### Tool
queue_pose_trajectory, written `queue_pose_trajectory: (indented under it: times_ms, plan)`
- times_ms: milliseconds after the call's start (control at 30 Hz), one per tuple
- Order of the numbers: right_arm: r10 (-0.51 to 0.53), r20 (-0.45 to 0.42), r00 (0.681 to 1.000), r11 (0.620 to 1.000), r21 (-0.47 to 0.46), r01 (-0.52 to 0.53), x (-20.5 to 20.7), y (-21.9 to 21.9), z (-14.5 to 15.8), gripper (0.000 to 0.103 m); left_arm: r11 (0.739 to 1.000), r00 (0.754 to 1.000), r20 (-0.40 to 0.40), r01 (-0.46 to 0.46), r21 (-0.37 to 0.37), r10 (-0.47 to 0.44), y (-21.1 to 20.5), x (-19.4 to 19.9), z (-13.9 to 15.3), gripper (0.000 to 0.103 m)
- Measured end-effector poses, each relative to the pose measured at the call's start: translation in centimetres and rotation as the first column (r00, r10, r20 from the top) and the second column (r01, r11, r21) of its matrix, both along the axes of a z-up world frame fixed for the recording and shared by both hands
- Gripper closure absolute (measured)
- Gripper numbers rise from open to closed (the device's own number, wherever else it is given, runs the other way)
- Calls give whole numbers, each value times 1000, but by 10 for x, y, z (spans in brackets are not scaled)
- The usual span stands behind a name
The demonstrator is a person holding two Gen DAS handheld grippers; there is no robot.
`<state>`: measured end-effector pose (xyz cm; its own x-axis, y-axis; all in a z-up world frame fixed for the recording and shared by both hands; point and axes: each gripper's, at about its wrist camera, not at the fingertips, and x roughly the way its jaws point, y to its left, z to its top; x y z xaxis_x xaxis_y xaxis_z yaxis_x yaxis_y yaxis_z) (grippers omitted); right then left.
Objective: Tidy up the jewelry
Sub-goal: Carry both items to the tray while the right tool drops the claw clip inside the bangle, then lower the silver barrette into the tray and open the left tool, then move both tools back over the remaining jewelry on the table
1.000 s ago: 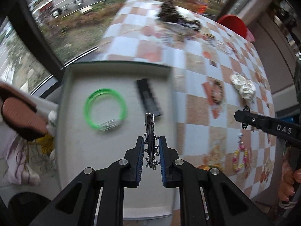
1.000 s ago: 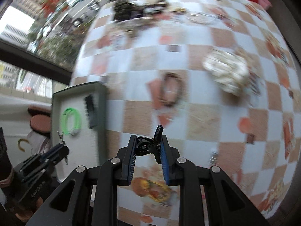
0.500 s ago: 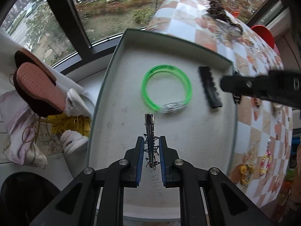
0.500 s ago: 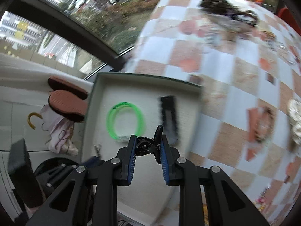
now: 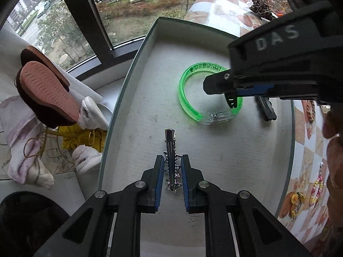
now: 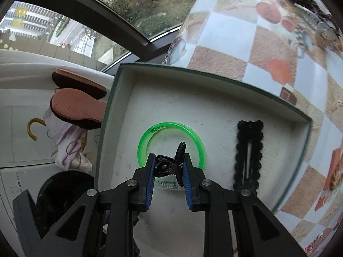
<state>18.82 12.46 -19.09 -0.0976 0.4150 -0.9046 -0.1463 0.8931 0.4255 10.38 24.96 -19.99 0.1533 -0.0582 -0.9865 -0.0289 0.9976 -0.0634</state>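
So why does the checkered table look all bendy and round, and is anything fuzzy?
That bend comes from the fisheye lens: in the right wrist view the checkered tablecloth bulges like a ball, and in the left wrist view the box rim curves. The far clutter on the tablecloth in the right wrist view is smeared. The green bracelet looks sharp in the left wrist view.

A translucent neon-green bangle (image 6: 171, 141) with a clear clasp lies mid-frame on the tray's off-white floor; the tray (image 6: 214, 79) has a dark green rim. A black scalloped hair clip (image 6: 248, 156) sits right. The counter (image 6: 246, 42), upper right, carries orange-and-white checks.
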Motion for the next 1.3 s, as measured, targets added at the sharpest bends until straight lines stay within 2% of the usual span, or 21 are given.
queue_pose_trajectory:
  times_ms: [233, 300, 333, 367, 633, 867, 1100, 1167, 1200, 1233, 1300]
  plan:
    - [-1, -26, 1000, 1000, -2, 1, 2, -1, -5, 74, 1000, 1000, -19, 10, 9, -10, 0, 1, -5, 83]
    - [-5, -28, 1000, 1000, 10, 5, 3, -1, -3, 62, 1000, 1000, -22, 12, 13, -11, -1, 2, -5, 83]
    - [-6, -27, 1000, 1000, 13, 6, 3, 0, -2, 52, 1000, 1000, -23, 12, 15, -11, -1, 2, -5, 83]
    - [-5, -24, 1000, 1000, 14, 6, 3, 1, -1, 46, 1000, 1000, -24, 12, 16, -12, -1, 2, -4, 83]
    - [-60, 13, 998, 996, 61, 59, 2, -15, 27, 46, 998, 1000, -22, 24, 61, -22, -7, 2, 2, 83]
    - [-146, 38, 988, 988, 47, 145, -18, -65, 52, 43, 995, 999, -39, 36, 89, -33, -12, 2, 4, 83]
    - [-245, 34, 969, 970, -1, 245, -52, -127, 59, 43, 991, 997, -38, 74, 110, -70, -22, 3, 10, 82]
    - [-282, 31, 959, 959, -15, 283, -63, -146, 60, 43, 990, 996, -41, 78, 119, -73, -24, 3, 10, 33]
    - [-303, 32, 952, 952, -27, 304, -70, -157, 60, 43, 988, 997, -29, 71, 134, -68, -24, 3, 13, 0]
    - [-315, 31, 948, 948, -34, 316, -74, -163, 60, 43, 986, 998, 1, 67, 152, -68, -26, 1, 19, 0]
    - [-357, 26, 934, 933, -50, 358, -85, -182, 60, 43, 985, 996, 9, 91, 147, -94, -31, 2, 25, 0]
